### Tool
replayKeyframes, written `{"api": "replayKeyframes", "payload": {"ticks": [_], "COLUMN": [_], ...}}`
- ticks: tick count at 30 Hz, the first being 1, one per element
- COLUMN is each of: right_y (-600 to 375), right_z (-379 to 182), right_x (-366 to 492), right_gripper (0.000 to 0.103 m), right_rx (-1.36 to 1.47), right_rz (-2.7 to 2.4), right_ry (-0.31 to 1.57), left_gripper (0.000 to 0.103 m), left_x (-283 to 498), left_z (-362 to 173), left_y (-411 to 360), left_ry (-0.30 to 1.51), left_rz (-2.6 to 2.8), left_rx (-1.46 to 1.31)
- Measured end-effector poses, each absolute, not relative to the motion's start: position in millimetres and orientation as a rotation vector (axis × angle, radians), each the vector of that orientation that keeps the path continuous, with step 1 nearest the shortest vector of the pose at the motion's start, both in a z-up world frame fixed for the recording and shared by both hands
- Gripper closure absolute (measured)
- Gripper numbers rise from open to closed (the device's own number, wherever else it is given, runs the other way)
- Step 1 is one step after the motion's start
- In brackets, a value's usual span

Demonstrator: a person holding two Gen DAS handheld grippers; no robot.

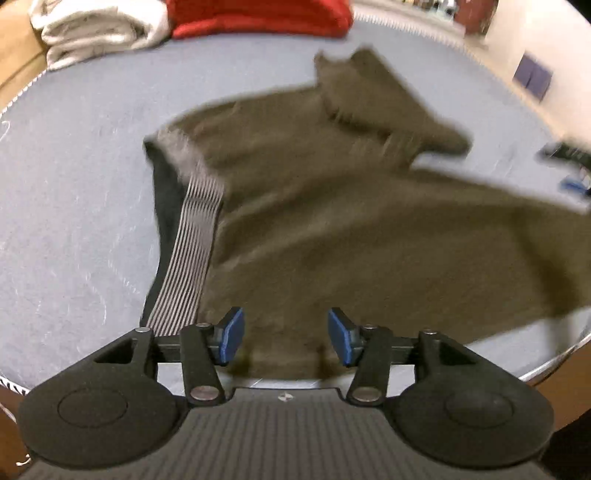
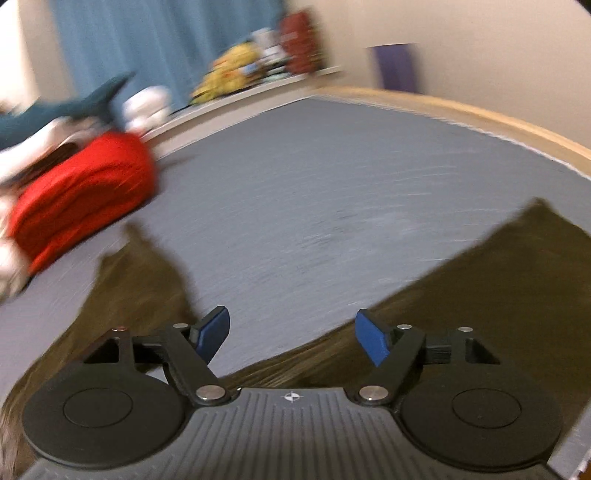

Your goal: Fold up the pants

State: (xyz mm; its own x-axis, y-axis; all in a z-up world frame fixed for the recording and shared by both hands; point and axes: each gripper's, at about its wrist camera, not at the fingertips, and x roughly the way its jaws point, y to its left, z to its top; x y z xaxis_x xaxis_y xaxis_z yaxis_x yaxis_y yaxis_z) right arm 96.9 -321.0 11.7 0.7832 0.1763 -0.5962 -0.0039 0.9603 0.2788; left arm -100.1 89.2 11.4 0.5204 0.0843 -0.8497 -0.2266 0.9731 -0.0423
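Olive-brown pants (image 1: 332, 206) lie spread on the grey-blue table (image 1: 74, 206), with a striped grey waistband (image 1: 199, 236) at their left edge and one leg folded up toward the back. My left gripper (image 1: 286, 338) hovers over the near edge of the pants, jaws apart, nothing between its blue pads (image 1: 233, 334). In the right wrist view the pants (image 2: 498, 295) show as two brown parts low at left and right. My right gripper (image 2: 291, 338) stands open above bare table between them and holds nothing. The picture is blurred.
A folded red garment (image 1: 258, 18) and a white one (image 1: 96, 29) lie at the table's far side; the red garment (image 2: 81, 199) sits left in the right wrist view. Beyond the table (image 2: 332, 184) hang a blue curtain (image 2: 147, 44) and a cluttered shelf (image 2: 258, 70).
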Motion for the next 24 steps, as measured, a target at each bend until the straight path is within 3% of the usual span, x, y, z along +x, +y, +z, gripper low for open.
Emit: {"api": "replayKeyframes", "payload": {"ticks": [5,11,13,15,17,19,22,24], "right_y": [-293,-289,-287,-288,-289,-290,-302,-310], "right_z": [21,15,8,2,-4,-7,-9,-13], "right_x": [93,97,99,103,110,117,128,135], "right_gripper": [0.022,0.022,0.022,0.022,0.022,0.025,0.056,0.067], "right_rx": [0.127,0.058,0.041,0.038,0.055,0.089,0.232,0.366], "right_rz": [0.223,0.255,0.252,0.239,0.224,0.205,0.161,0.134], "right_ry": [0.648,0.672,0.682,0.698,0.712,0.71,0.721,0.74], "left_gripper": [0.033,0.034,0.041,0.081,0.097,0.101,0.1,0.1], "left_x": [-77,-23,-12,-8,1,14,25,36], "left_z": [80,127,131,122,107,97,96,89], "left_y": [61,49,49,51,46,32,14,9], "left_ry": [0.878,0.799,0.758,0.74,0.762,0.777,0.705,0.673], "left_rz": [0.209,0.206,0.196,0.2,0.202,0.208,0.206,0.195], "left_rx": [0.01,0.003,-0.054,-0.164,-0.248,-0.261,-0.276,-0.351]}}
